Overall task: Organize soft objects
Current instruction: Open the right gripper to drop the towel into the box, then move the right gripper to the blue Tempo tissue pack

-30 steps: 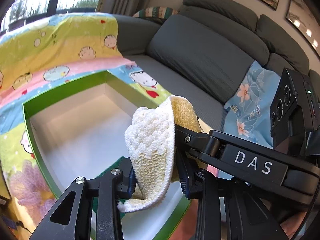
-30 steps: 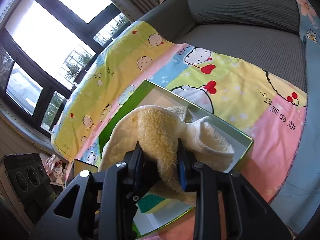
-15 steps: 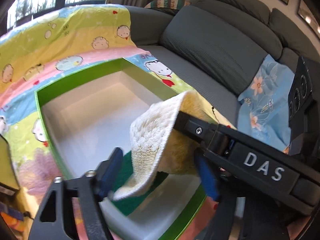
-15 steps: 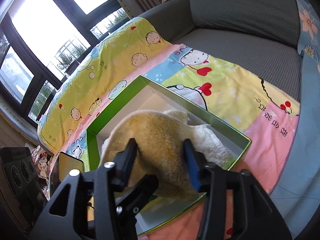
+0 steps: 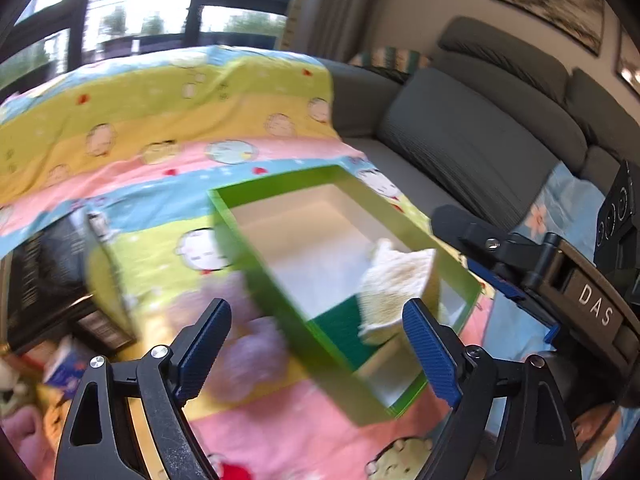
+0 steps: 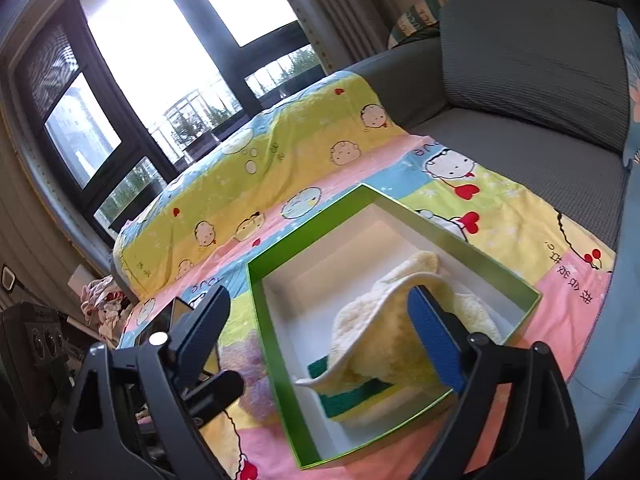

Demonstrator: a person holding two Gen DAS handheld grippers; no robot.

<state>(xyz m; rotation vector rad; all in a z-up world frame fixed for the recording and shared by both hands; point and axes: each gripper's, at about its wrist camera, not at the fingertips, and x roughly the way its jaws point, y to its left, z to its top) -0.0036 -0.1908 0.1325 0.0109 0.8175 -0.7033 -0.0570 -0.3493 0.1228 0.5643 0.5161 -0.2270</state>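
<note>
A cream-yellow fluffy towel [image 6: 400, 328] lies loosely in the green-rimmed white box [image 6: 256, 300], over a dark green cloth [image 6: 344, 396] on its floor. The towel [image 5: 394, 288] and the box [image 5: 260, 276] also show, blurred, in the left wrist view. My left gripper [image 5: 316, 348] is open and empty above the box's near side. My right gripper [image 6: 320, 344] is open and empty just above the towel; it also shows at the right of the left wrist view [image 5: 500, 256].
The box rests on a cartoon-print blanket [image 6: 280, 152] spread over a grey sofa [image 6: 532, 60]. A blue floral cloth [image 5: 568, 216] lies at the right. Clutter and a dark shelf [image 5: 40, 280] stand at the left, below large windows [image 6: 160, 52].
Both grippers opened and let go of the towel, which dropped into the box. Both grippers pulled back and up from the box.
</note>
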